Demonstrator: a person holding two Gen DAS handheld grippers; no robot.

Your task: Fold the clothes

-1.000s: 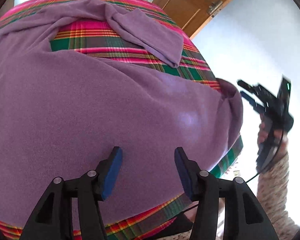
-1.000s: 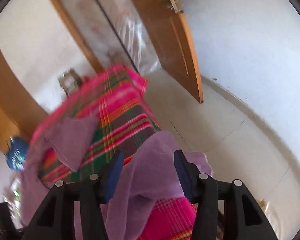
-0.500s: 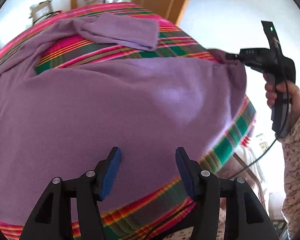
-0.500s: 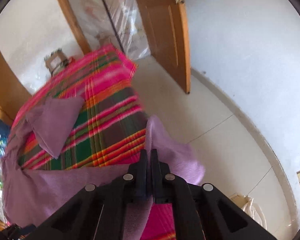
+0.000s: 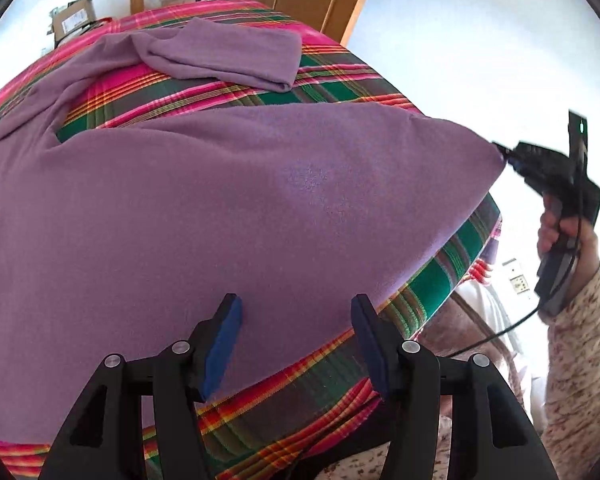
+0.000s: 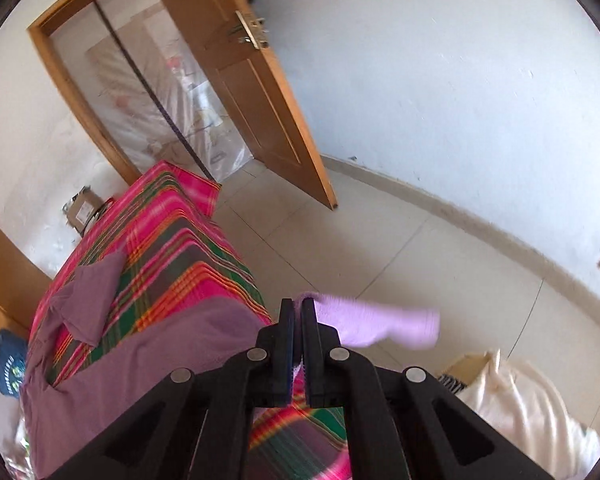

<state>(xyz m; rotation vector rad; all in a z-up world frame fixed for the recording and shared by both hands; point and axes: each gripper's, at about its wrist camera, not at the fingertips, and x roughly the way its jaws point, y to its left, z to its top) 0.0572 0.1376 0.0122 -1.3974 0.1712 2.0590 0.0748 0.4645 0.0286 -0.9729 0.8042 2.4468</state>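
While your right gripper [image 6: 298,308] pinches the purple garment [image 5: 228,200] corner off the plaid bed [image 5: 436,276], your left gripper [image 5: 296,312] hovers wide open, empty.

White walls [image 6: 440,80], open wooden door [image 6: 260,92], pale tiled floor [image 6: 420,264], plaid-covered bed [image 6: 172,240]

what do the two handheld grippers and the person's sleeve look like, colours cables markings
Both grippers are black plastic with silver pivot bolts and dark blue finger pads. The left gripper shows angular, cut-out arms. The right gripper has a pistol-style handle, a thin black cable trailing from it and a small green light on an upright black tab. The sleeve is cream with a small reddish-brown floral print.
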